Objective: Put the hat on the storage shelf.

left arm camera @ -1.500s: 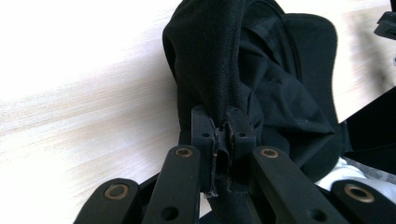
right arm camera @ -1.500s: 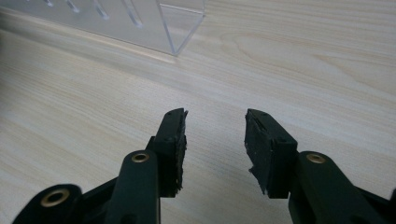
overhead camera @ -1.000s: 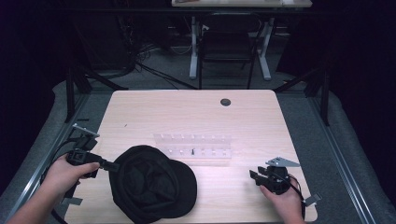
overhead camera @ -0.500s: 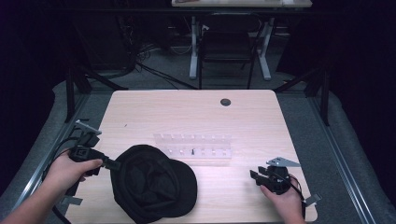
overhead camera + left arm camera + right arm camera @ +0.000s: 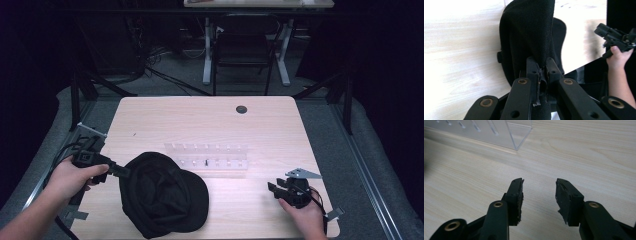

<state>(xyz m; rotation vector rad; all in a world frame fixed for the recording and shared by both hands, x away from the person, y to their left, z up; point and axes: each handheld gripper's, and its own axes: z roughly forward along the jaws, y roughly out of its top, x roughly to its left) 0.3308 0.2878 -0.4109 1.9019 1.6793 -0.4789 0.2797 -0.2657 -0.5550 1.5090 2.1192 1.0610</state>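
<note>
On the desk (image 5: pixel 165 120), the left gripper (image 5: pixel 118 170) has its jaws clamped on the black cap (image 5: pixel 162 197) at the cap's nine o'clock edge. The right gripper (image 5: pixel 273 189), jaws parted and empty, sits at four o'clock, near the clear rack (image 5: pixel 207 156).

Your counter (image 5: pixel 280 125) is light wood-grain with rounded corners and stands on grey floor (image 5: pixel 345 150). A small dark round grommet (image 5: pixel 241 109) sits toward 12 o'clock, just right of centre. A clear acrylic rack (image 5: pixel 207 155) with a row of slots lies across the middle; in the right gripper view its end wall (image 5: pixel 520 132) rests directly on the wood. A black cap (image 5: pixel 162 195) lies at about 7 o'clock, just beside the rack's near left end, its left edge raised off the wood. The 3 o'clock side is bare wood.
</note>
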